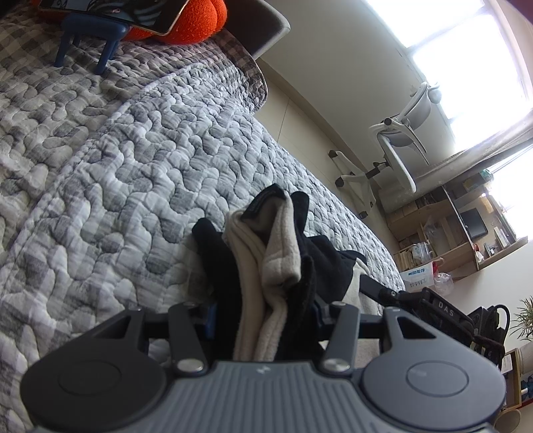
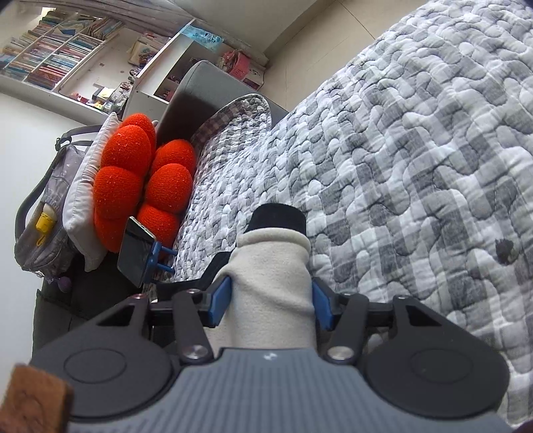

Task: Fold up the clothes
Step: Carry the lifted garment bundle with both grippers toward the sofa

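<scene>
One soft black-and-cream fleece garment (image 1: 266, 266) is clamped by both the left gripper (image 1: 266, 319) and right gripper (image 2: 271, 299), above one puffy grey checked quilt (image 1: 116, 160).

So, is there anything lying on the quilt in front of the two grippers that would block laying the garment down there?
Nothing visible does. Both the left gripper and the right gripper are shut on the black-and-beige garment, and the grey checked quilt ahead is bare. The phone on its blue stand and the orange cushion sit far off.

Both 2 cameras look from close above the quilt (image 1: 133, 166) (image 2: 416, 150), tilted; both show the orange cushion (image 1: 196, 23) (image 2: 140, 180) at its far end.
</scene>
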`<act>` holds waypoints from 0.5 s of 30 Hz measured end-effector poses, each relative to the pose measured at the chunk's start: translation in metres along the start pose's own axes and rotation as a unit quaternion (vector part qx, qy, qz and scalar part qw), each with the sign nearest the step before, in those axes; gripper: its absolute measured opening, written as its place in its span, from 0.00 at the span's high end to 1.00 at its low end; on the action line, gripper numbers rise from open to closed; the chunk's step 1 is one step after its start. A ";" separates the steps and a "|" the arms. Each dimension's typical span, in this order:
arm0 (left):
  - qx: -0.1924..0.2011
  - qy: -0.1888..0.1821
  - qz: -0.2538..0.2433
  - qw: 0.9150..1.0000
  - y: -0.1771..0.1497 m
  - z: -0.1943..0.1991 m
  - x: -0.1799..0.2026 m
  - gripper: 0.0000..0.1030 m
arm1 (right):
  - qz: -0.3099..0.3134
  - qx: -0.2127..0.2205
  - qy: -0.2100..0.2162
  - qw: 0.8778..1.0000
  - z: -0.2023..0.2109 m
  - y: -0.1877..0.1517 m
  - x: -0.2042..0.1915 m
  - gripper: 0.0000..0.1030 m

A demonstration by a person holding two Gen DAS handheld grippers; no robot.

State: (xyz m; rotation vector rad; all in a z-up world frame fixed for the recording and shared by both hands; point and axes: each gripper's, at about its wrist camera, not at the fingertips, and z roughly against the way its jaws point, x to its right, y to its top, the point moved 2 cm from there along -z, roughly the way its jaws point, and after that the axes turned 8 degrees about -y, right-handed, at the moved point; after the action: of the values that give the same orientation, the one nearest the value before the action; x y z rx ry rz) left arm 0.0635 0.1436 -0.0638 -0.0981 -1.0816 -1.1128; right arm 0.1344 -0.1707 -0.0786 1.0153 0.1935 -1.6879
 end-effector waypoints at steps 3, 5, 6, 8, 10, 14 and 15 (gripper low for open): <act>0.000 0.000 -0.001 1.000 0.000 0.001 0.001 0.52 | 0.003 0.011 0.002 1.000 -0.003 0.002 -0.001 0.46; 0.000 0.000 -0.002 1.000 0.000 0.001 0.001 0.52 | 0.017 0.022 -0.004 1.000 -0.004 0.001 -0.006 0.58; 0.000 0.000 -0.002 1.000 0.000 0.001 0.001 0.52 | 0.028 0.031 -0.005 0.999 -0.002 0.000 -0.010 0.60; 0.002 -0.002 -0.001 1.000 0.000 0.003 0.001 0.54 | 0.043 0.048 0.000 0.998 0.003 -0.002 -0.018 0.64; 0.008 -0.007 0.002 1.000 0.000 0.006 0.001 0.56 | 0.066 0.064 0.012 0.996 0.010 -0.001 -0.027 0.65; 0.013 0.000 -0.011 1.000 0.000 0.008 0.005 0.57 | 0.105 0.071 -0.009 0.992 0.008 -0.004 -0.037 0.65; 0.012 0.003 -0.012 1.000 0.000 0.007 0.005 0.57 | 0.097 0.065 -0.011 0.993 0.006 -0.003 -0.035 0.65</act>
State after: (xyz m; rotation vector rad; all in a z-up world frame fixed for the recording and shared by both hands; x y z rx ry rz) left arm 0.0595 0.1443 -0.0565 -0.0627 -1.0937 -1.1207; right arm 0.1291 -0.1482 -0.0514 1.0755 -0.0297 -1.5478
